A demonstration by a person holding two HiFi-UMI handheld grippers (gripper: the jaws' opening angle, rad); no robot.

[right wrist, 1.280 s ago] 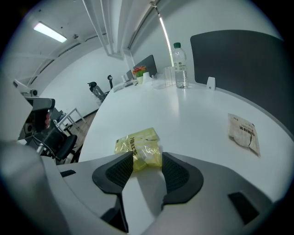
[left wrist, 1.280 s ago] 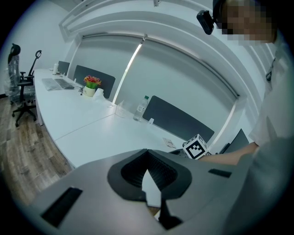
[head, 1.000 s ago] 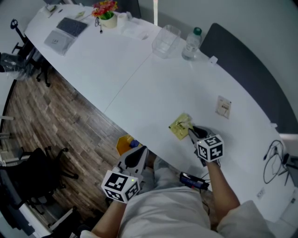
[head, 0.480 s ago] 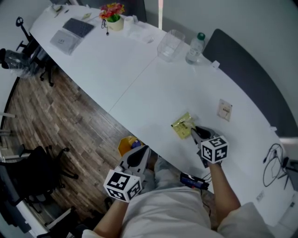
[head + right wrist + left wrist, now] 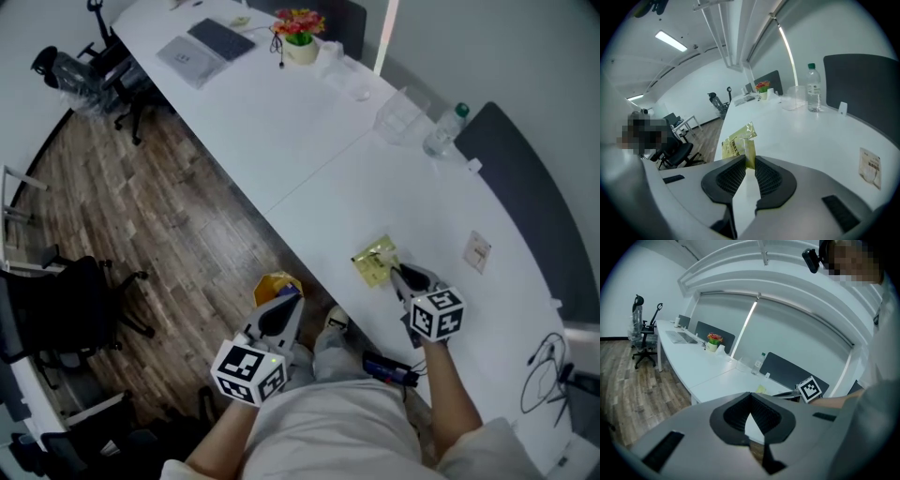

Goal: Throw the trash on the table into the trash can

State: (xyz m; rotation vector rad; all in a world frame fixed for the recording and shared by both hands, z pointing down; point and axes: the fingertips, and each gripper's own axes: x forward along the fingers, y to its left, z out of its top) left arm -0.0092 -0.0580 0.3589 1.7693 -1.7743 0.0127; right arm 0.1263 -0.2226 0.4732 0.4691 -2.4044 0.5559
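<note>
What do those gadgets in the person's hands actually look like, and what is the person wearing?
Each hand carries a grey, wedge-shaped tool, the left gripper and the right gripper, each ending in two dark, ribbed pads. On each sits a white cube printed with black square markers. The person wears a light-coloured top with short sleeves.

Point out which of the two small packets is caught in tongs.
The yellow packet, pinched upright in the right tongs; the white packet lies flat, untouched, nearer the dark partition.
</note>
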